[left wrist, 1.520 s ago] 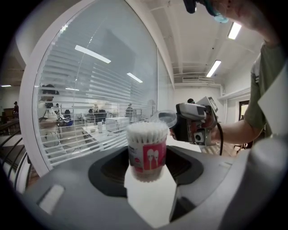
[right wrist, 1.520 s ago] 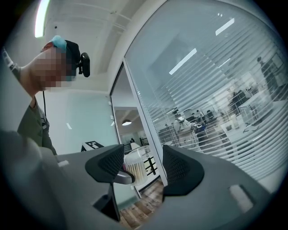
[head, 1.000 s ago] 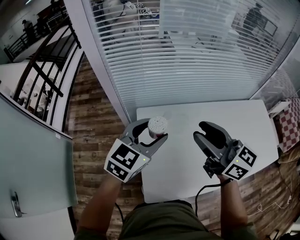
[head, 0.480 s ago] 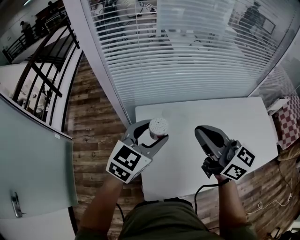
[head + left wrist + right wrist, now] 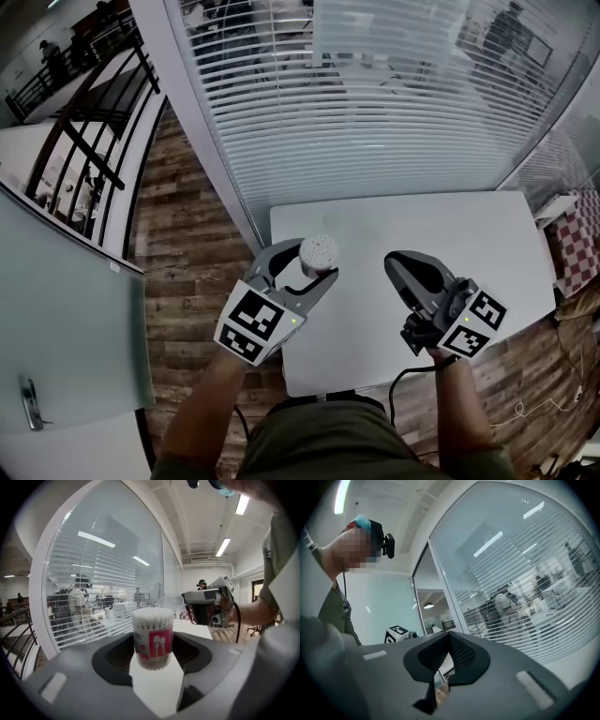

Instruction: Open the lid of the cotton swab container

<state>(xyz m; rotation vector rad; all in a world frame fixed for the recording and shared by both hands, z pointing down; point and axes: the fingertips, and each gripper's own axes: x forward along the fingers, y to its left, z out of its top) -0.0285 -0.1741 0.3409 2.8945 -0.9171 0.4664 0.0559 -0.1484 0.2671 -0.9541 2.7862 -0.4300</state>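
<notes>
The cotton swab container (image 5: 317,251) is a small clear tub with a pink and white label and white swab tips showing at its top. My left gripper (image 5: 312,265) is shut on it and holds it upright (image 5: 152,634) above the white table's (image 5: 441,225) left end. A clear round lid (image 5: 171,602) shows just behind the tub's upper right rim; whether it hangs on the tub I cannot tell. My right gripper (image 5: 397,263) hovers to the right of the tub, apart from it, jaws shut with nothing clearly between them (image 5: 449,639).
A glass wall with white blinds (image 5: 375,122) runs along the table's far side. Wood floor (image 5: 178,253) lies beyond the table's left edge. A cable (image 5: 398,394) trails from the right gripper past the near edge. A checked cloth (image 5: 579,244) sits far right.
The right gripper's jaws stood apart a second ago and are now together. Both hands have stayed about where they were, the tub still in the left gripper.
</notes>
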